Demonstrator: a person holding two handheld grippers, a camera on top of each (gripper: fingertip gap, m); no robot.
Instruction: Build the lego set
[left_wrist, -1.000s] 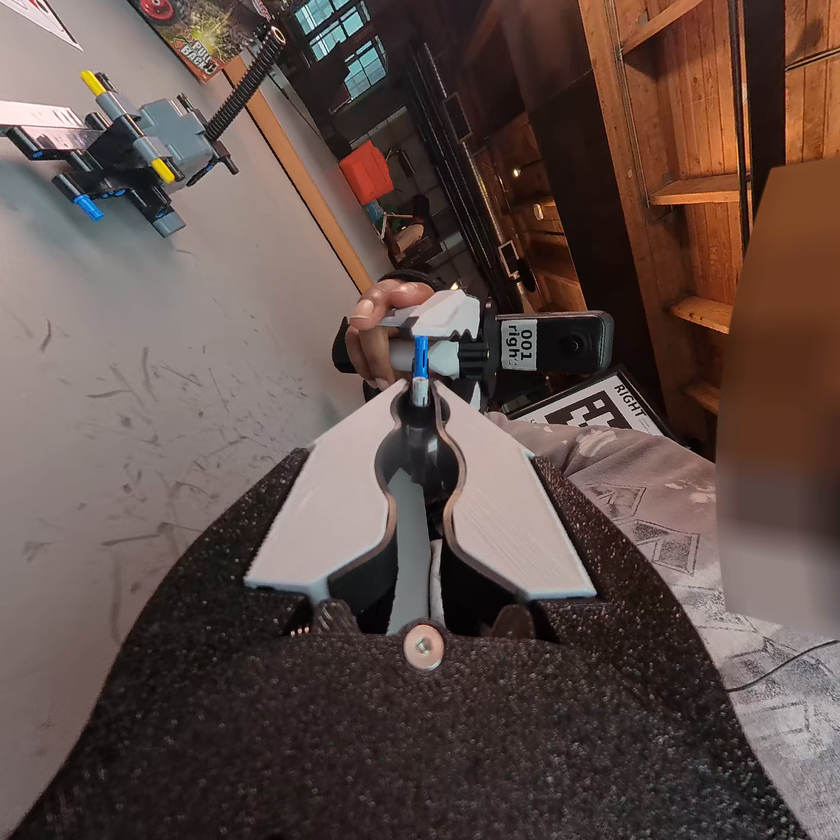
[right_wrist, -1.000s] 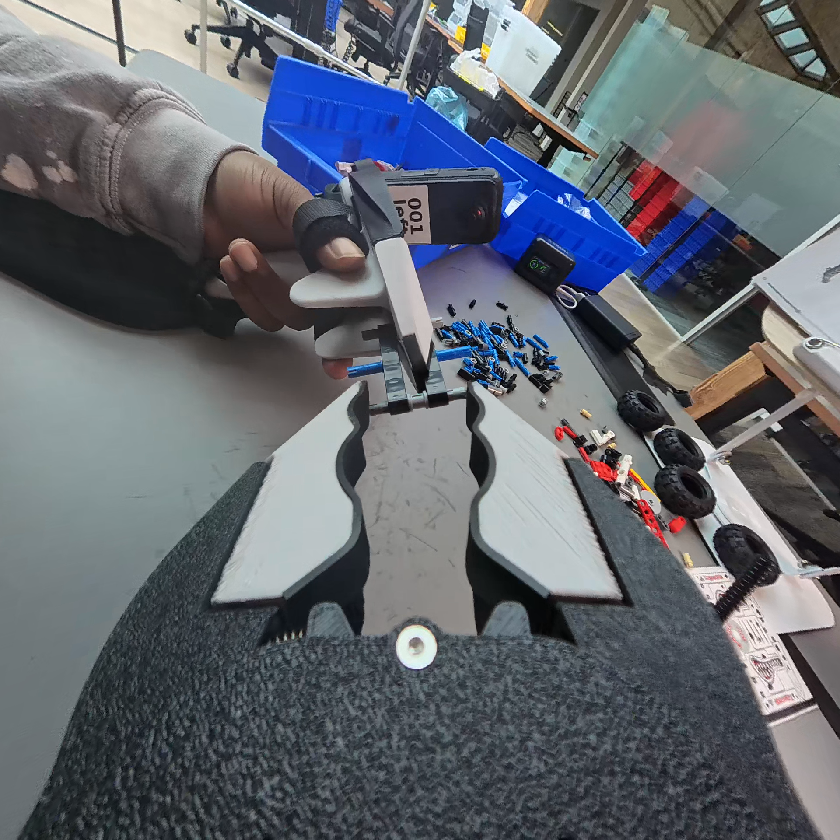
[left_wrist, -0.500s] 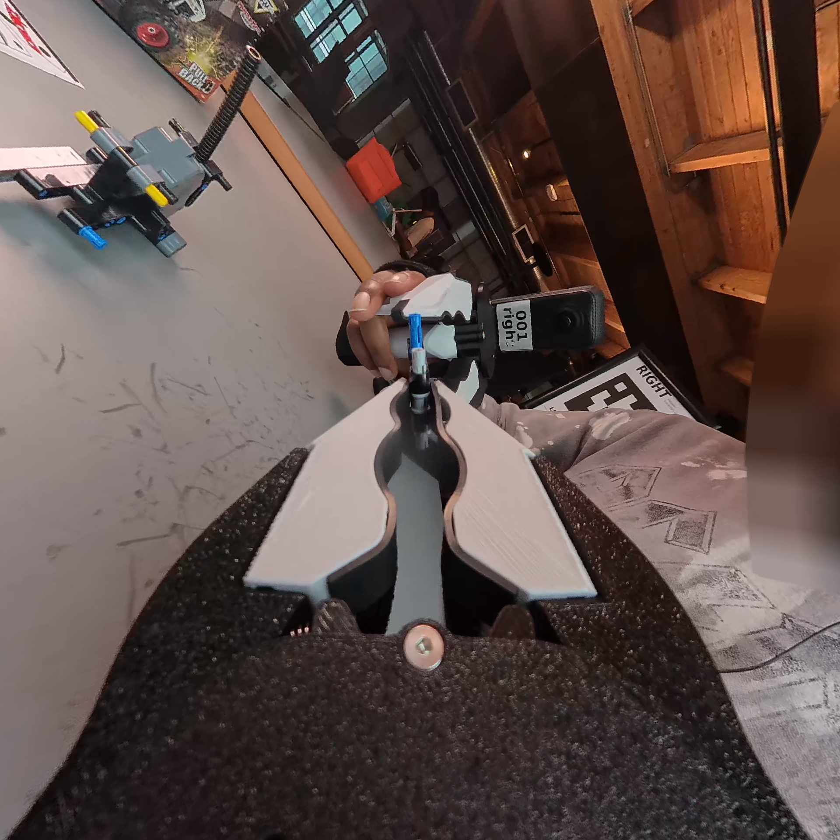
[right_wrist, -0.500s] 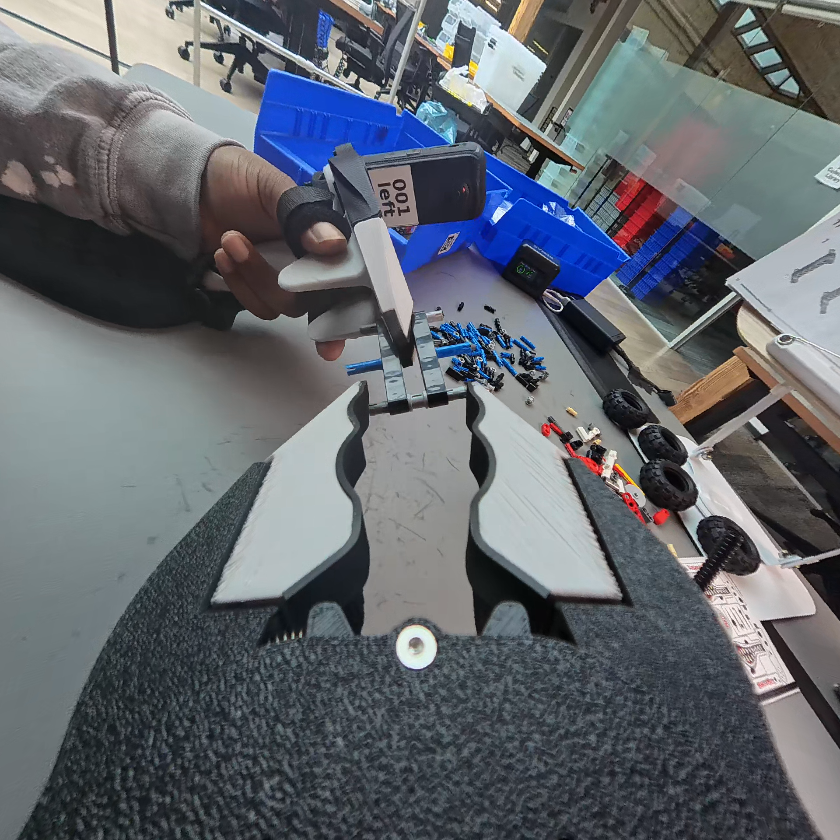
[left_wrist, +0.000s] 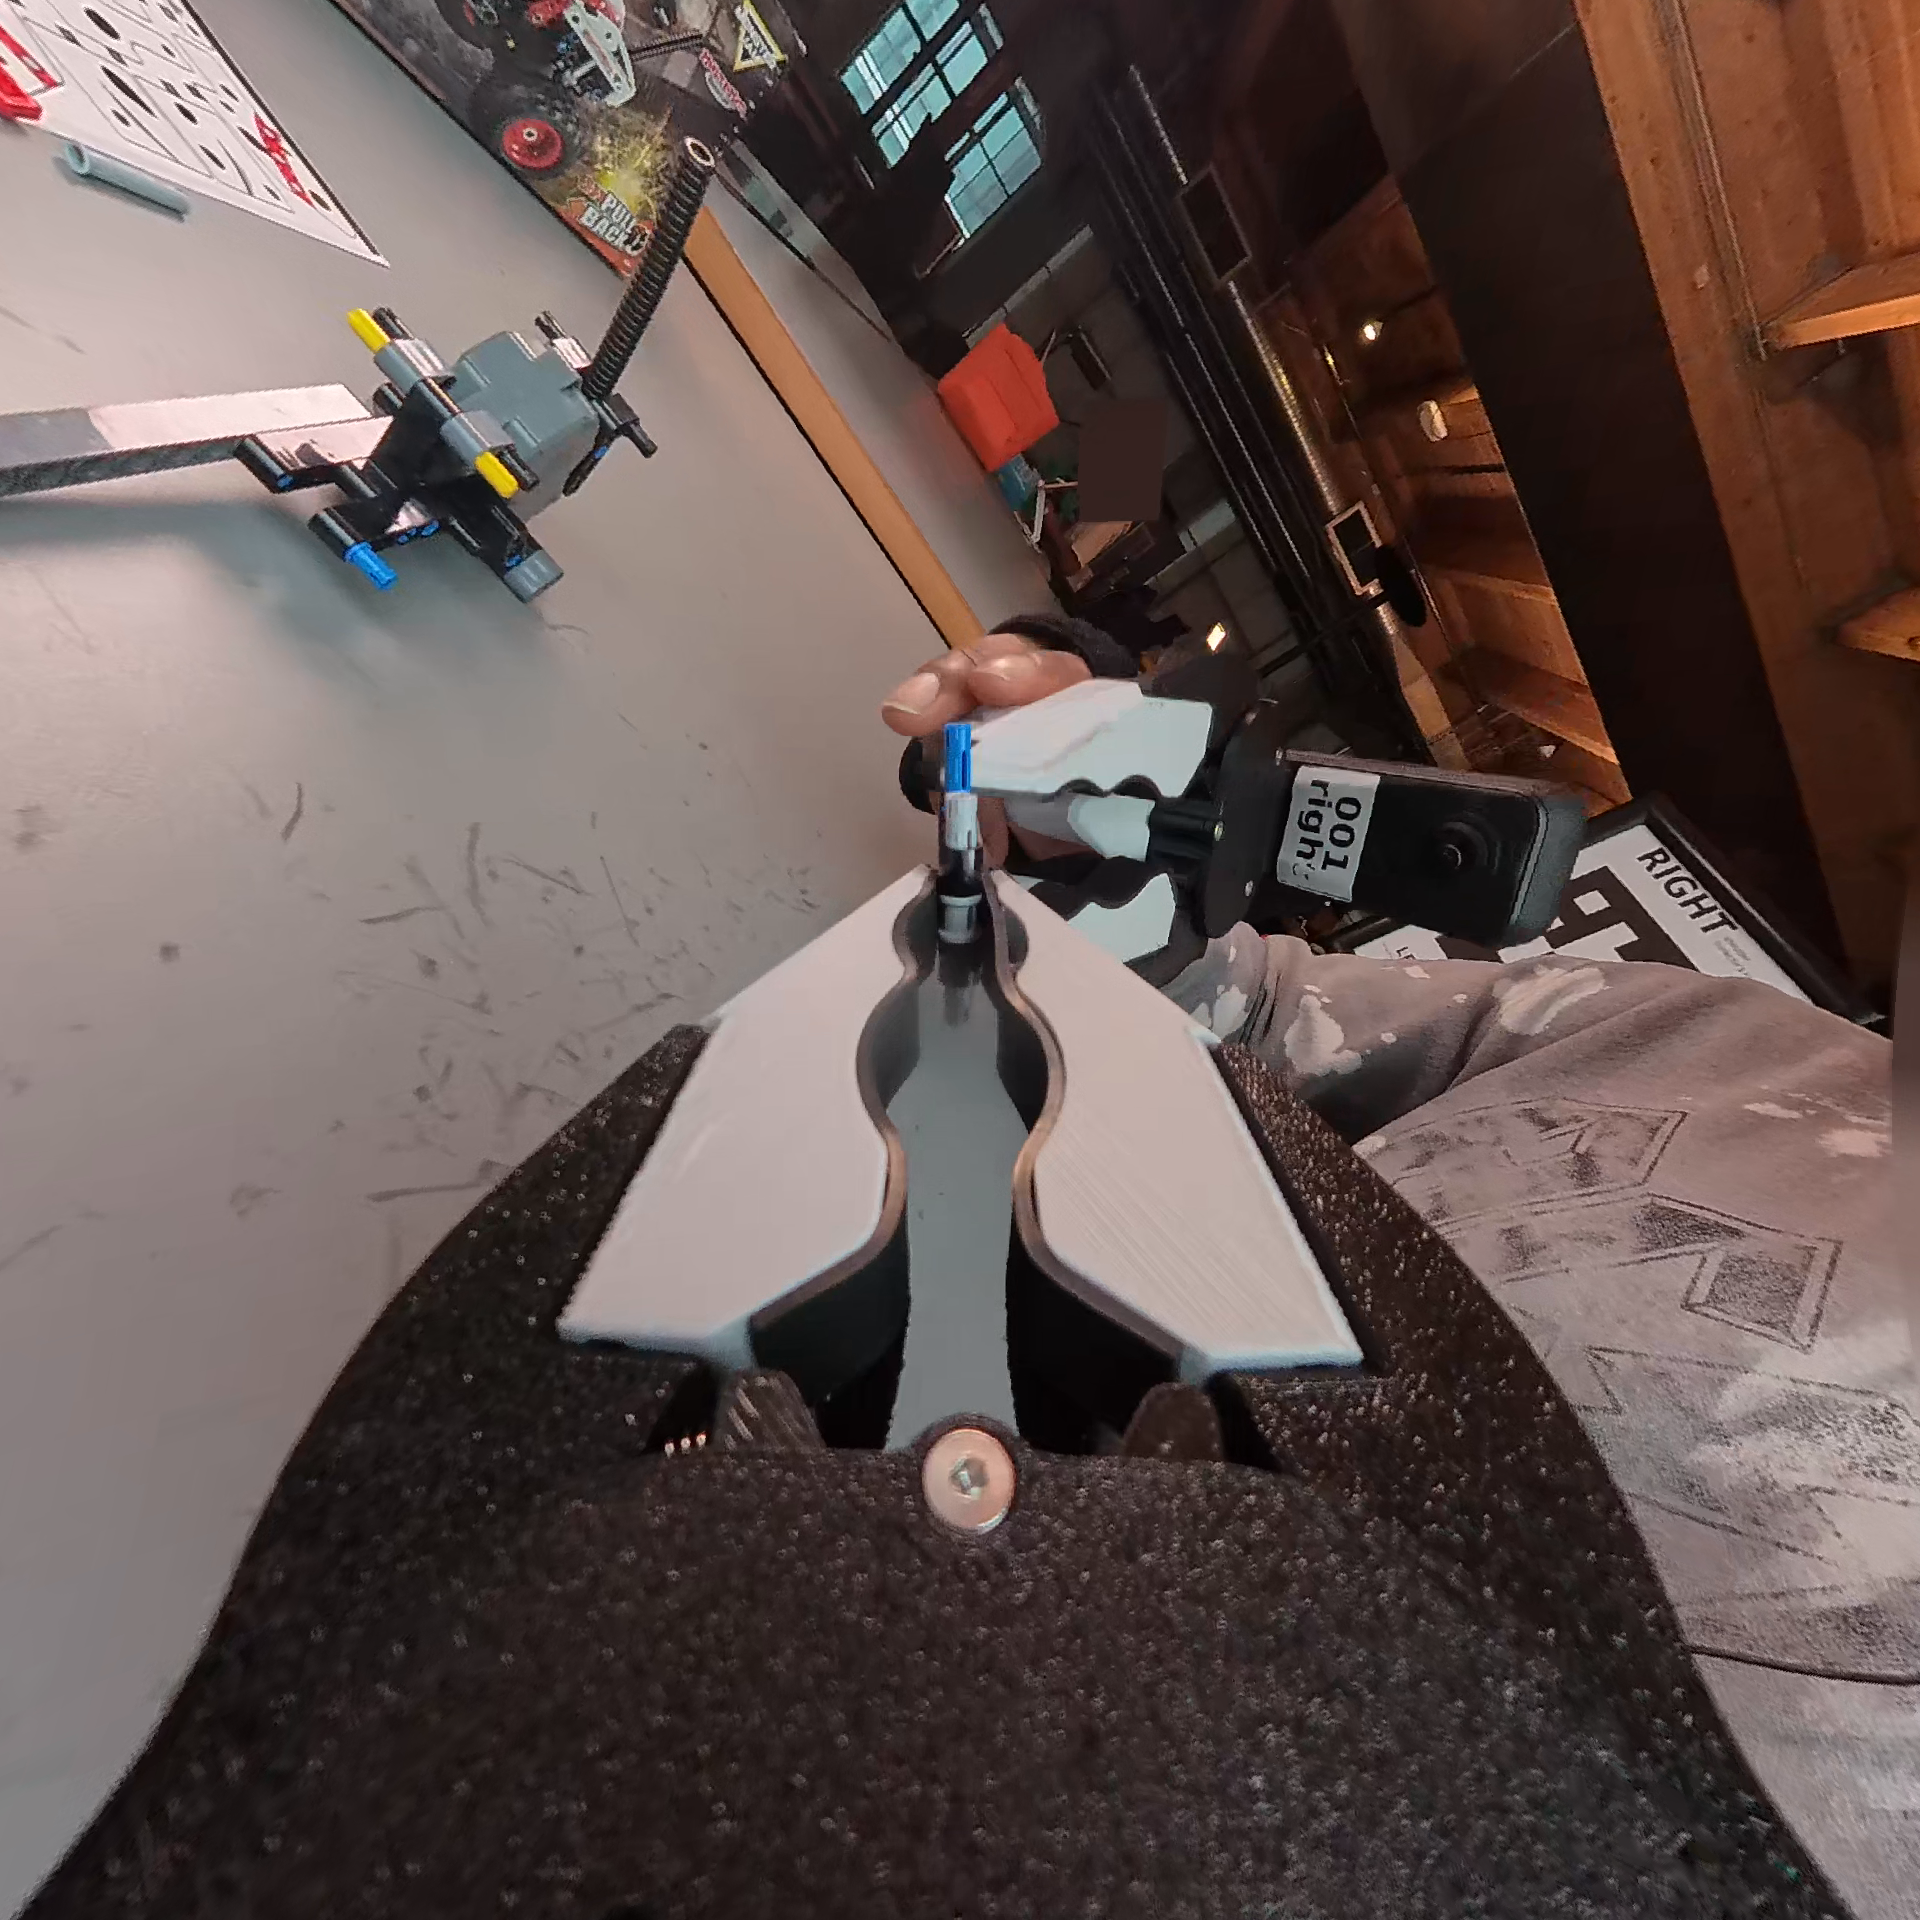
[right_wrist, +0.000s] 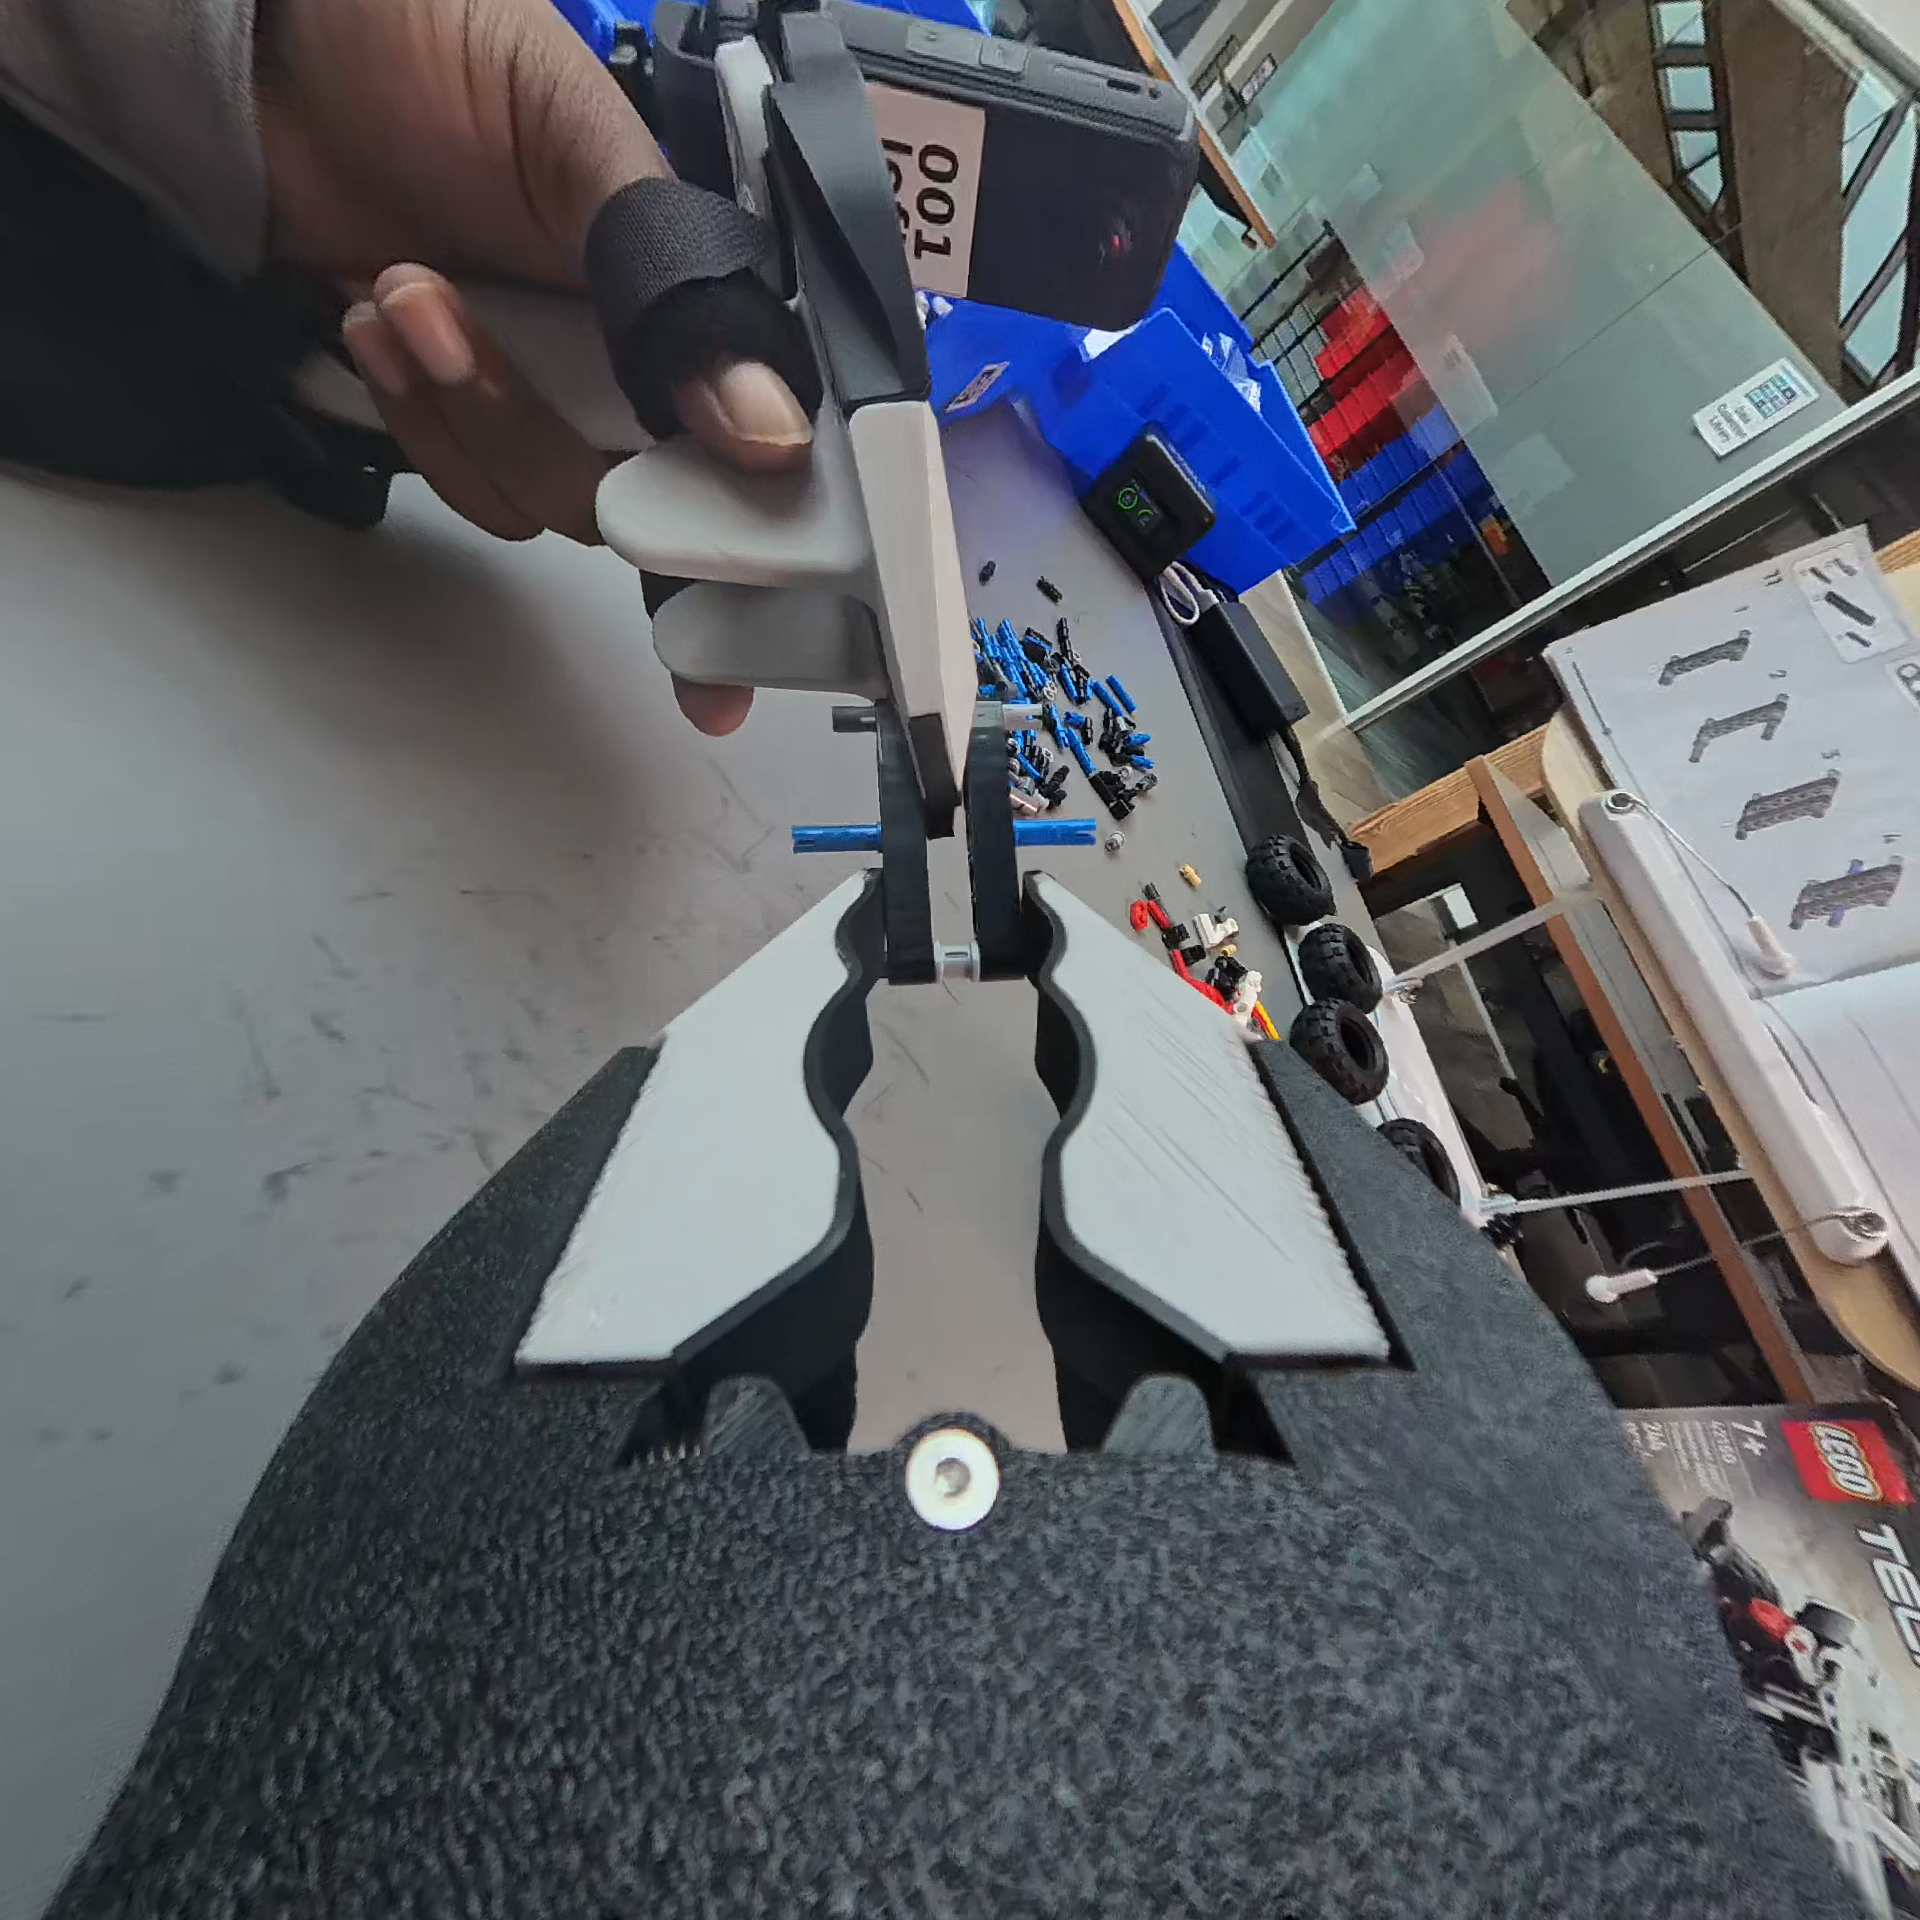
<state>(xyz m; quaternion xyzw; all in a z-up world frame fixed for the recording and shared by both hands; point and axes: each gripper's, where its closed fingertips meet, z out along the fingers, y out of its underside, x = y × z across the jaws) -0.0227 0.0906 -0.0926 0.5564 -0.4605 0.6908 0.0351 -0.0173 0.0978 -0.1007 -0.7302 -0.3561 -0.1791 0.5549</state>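
Note:
A small lego assembly (right_wrist: 902, 873) hangs in the air between both grippers: two black beams, a grey pin (right_wrist: 956, 961) joining their near ends, and a blue axle (right_wrist: 831, 837) through them. My left gripper (left_wrist: 956, 902) is shut on it; in the right wrist view its fingers (right_wrist: 914, 623) come down edge-on between the beams. My right gripper (right_wrist: 951, 902) has its fingertips pressed on the outer faces of the two beams. In the left wrist view the blue axle (left_wrist: 956, 753) sticks out beside the right gripper (left_wrist: 982, 779).
A part-built grey and black chassis (left_wrist: 468, 447) with a black ribbed hose lies far left on the grey table (left_wrist: 312, 935). A pile of blue and black pins (right_wrist: 1060, 707), black tyres (right_wrist: 1340, 966), red parts (right_wrist: 1195, 951), blue bins (right_wrist: 1195, 416) and the set's box (right_wrist: 1818, 1558) lie to the right. Only a small space, under 4 cm, lies between the two pairs of fingers.
My right gripper's jaws have narrowed onto the two beams. The left gripper and the assembly have come closer and turned more upright in the right wrist view.

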